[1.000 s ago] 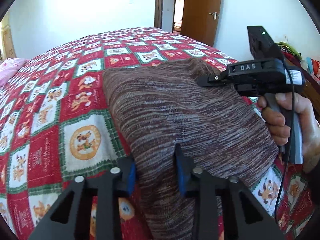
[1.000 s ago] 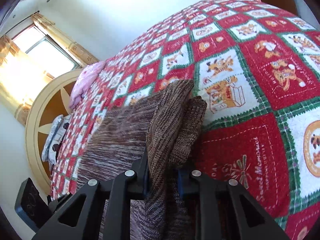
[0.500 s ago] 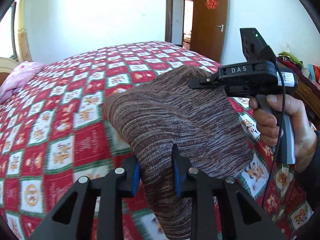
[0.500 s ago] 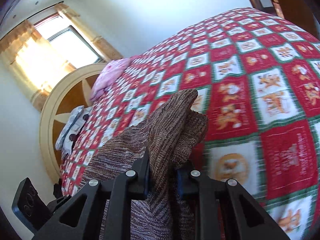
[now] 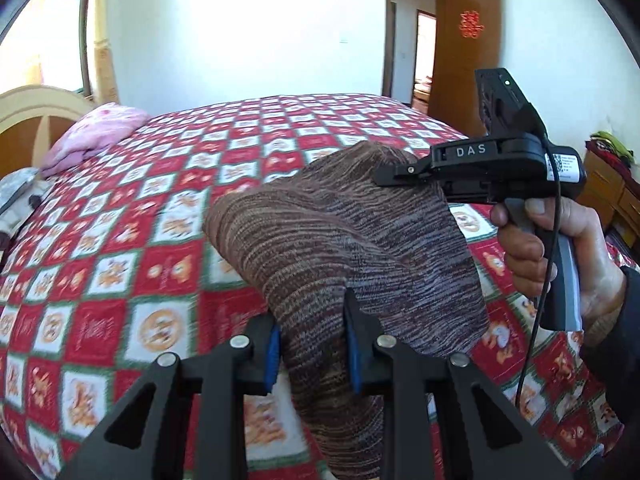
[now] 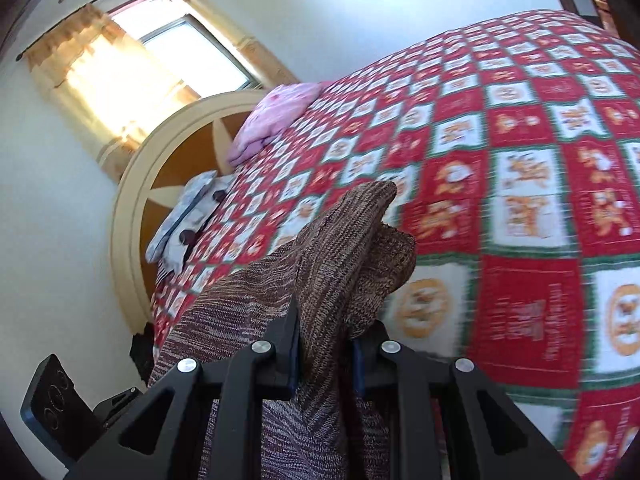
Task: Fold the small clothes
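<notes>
A brown and grey striped knit garment (image 5: 360, 248) hangs in the air above the bed, stretched between both grippers. My left gripper (image 5: 312, 344) is shut on its near edge, blue pads pressed into the knit. My right gripper (image 6: 325, 342) is shut on a bunched corner of the same garment (image 6: 340, 256). In the left wrist view the right gripper (image 5: 384, 178) shows side-on at the cloth's far corner, with a hand (image 5: 560, 248) around its handle. The cloth's lower end drops out of view below my left fingers.
A red, white and green patchwork quilt (image 5: 168, 208) covers the bed. A pink pillow (image 5: 96, 132) and grey bedding (image 6: 180, 216) lie by the round wooden headboard (image 6: 132, 208). An open brown door (image 5: 464, 56) stands far right, with a wooden dresser (image 5: 612, 192) beside it.
Both grippers have risen and swung with the garment, lifting it off the quilt. More of the headboard, window and pillow has come into view. Both grips hold as before.
</notes>
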